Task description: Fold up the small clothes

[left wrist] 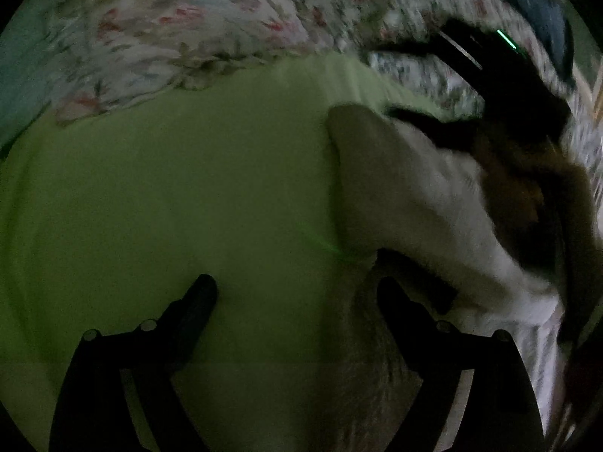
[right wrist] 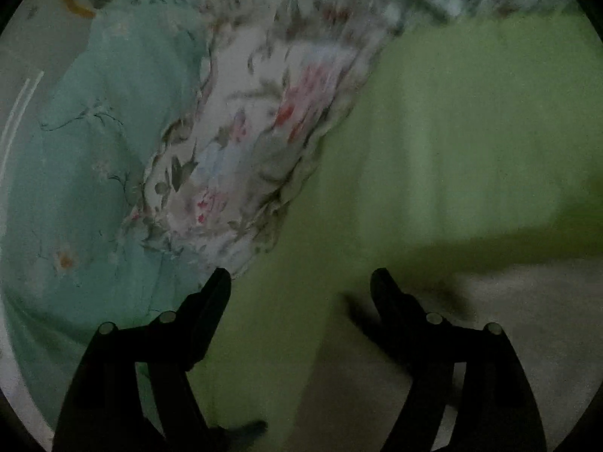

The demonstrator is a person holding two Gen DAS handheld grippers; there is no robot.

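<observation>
A pale whitish garment (left wrist: 407, 196) lies on a lime-green sheet (left wrist: 169, 188) at the right of the left wrist view, partly bunched. My left gripper (left wrist: 297, 282) is open and empty, its right finger at the garment's near edge. The other gripper (left wrist: 490, 86), dark and blurred, hangs over the garment's far side, with a hand behind it. In the right wrist view my right gripper (right wrist: 301, 275) is open and empty above the green sheet (right wrist: 452, 150); the pale garment (right wrist: 508, 301) lies under and right of its right finger.
A floral quilt (left wrist: 169, 30) is heaped along the far edge of the green sheet; it also shows in the right wrist view (right wrist: 245, 143). A teal floral sheet (right wrist: 83, 173) lies left of it. The light is dim.
</observation>
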